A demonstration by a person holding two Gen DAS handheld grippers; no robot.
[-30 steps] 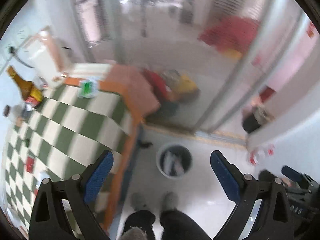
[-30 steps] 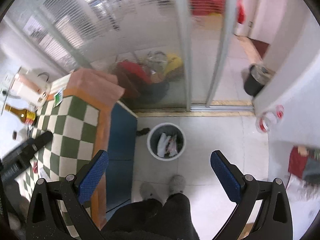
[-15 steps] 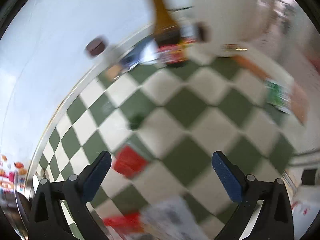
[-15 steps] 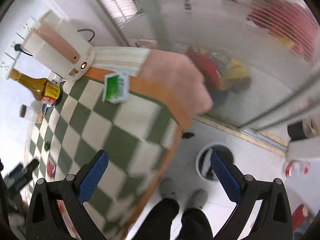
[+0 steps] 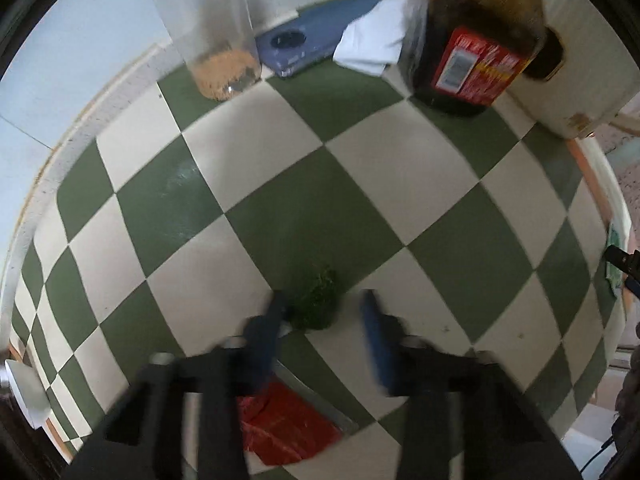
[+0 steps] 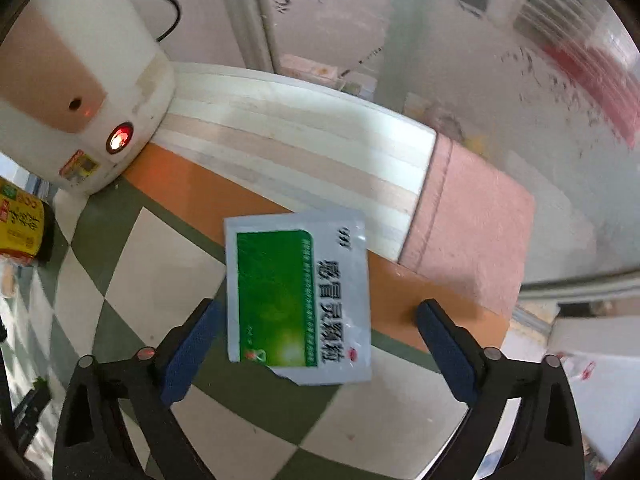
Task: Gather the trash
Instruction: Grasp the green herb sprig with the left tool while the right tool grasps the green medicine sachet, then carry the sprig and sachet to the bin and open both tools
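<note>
In the left wrist view a small dark green leafy scrap (image 5: 314,300) lies on the green and white checked table (image 5: 360,184). My left gripper (image 5: 322,316) is low over it with its blurred blue fingers on either side, partly closed, not clamped. A red wrapper (image 5: 286,426) lies beneath the gripper. In the right wrist view a green and white sachet (image 6: 298,300) lies flat near the table's orange edge. My right gripper (image 6: 316,340) is open with the sachet between its fingers.
A glass jar with grains (image 5: 208,32), a blue phone (image 5: 316,44), a white tissue (image 5: 376,48) and a dark sauce bottle (image 5: 476,40) stand at the table's back. A white kettle (image 6: 72,72) with a red light and a folded striped cloth (image 6: 304,148) sit beyond the sachet.
Both grippers swung from the floor bin to the table. The left came down over the green scrap and narrowed its fingers. The right closed in on the sachet, still open.
</note>
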